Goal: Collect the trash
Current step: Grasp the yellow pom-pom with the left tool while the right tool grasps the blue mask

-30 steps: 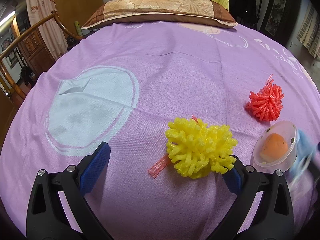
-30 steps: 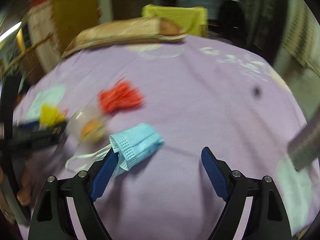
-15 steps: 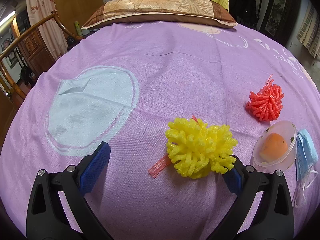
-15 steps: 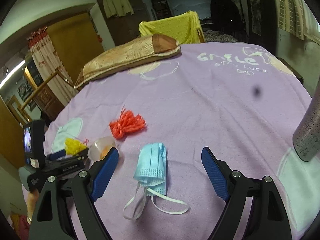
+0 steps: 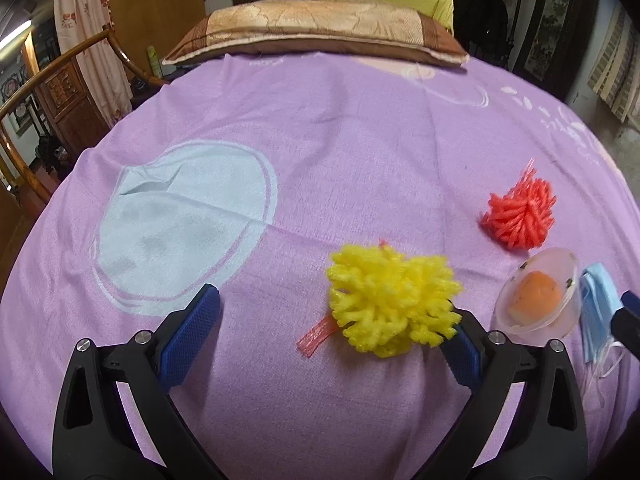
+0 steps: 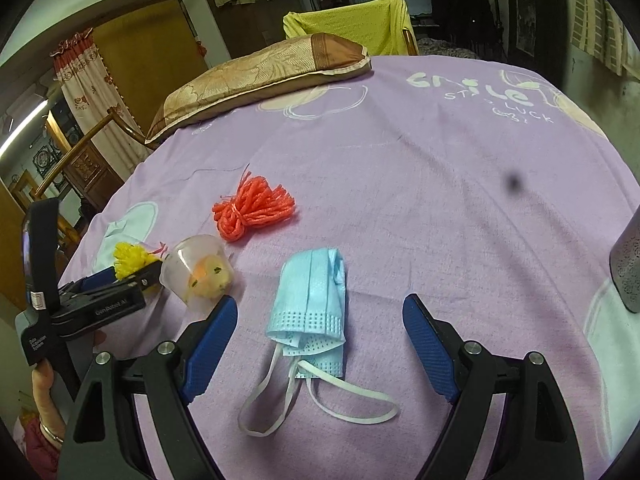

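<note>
On the purple bedsheet (image 5: 360, 128) lie a yellow foam net ball (image 5: 390, 300), a red foam net ball (image 5: 520, 216), a clear plastic cup (image 5: 538, 292) on its side with orange food inside, and a folded blue face mask (image 6: 316, 292). My left gripper (image 5: 328, 332) is open, its right finger touching the yellow ball. My right gripper (image 6: 320, 340) is open, jaws either side of the mask with its white ear loops (image 6: 320, 400). The red ball (image 6: 252, 212), cup (image 6: 198, 268) and yellow ball (image 6: 130, 258) also show in the right wrist view, and the mask (image 5: 600, 312) in the left.
A brown pillow (image 5: 320, 32) lies at the bed's far end, a yellow-draped chair (image 6: 352, 20) behind it. A wooden rail (image 5: 60, 64) and curtain are at the left. A grey speckled cylinder (image 6: 626, 268) stands at the right edge. The left gripper body (image 6: 80, 308) sits beside the cup.
My right gripper has swung from a blurred sweep to a steady hold over the mask, which has dropped between its jaws. The left gripper has not moved.
</note>
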Motion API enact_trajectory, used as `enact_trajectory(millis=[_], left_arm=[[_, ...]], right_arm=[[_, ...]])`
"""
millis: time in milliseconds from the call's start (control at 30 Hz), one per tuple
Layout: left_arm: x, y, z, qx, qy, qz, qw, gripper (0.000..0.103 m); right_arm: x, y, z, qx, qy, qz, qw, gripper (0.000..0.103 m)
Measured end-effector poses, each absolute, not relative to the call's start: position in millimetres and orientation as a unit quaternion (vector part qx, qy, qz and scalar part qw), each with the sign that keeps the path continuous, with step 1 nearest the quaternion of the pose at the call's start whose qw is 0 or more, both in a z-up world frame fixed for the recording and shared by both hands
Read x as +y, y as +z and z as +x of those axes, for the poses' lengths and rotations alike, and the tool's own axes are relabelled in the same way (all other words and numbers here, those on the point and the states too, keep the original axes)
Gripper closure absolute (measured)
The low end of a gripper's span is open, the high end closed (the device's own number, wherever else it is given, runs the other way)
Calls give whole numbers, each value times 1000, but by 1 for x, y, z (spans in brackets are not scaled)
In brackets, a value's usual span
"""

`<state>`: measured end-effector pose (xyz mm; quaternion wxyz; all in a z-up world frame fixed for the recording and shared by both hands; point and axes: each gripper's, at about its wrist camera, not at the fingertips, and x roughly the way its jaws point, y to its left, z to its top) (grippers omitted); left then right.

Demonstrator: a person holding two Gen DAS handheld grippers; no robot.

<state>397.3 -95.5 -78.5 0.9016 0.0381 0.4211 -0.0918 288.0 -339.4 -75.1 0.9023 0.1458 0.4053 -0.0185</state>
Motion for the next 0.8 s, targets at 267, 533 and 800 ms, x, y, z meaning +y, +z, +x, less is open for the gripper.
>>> enact_trajectory(millis=[267,533,800], left_arm=[[-109,-75,391,416,-162,41,894,61],[-106,-69,388,400,-162,41,901,62],[-99,-73,394,414,-156,27,896,62]], right_arm=[[-340,-79,291,408,-20,145,901,22],[-341,-79,292,404,-15,146,903,31],[-334,-87,298,420,-12,129,898,40]])
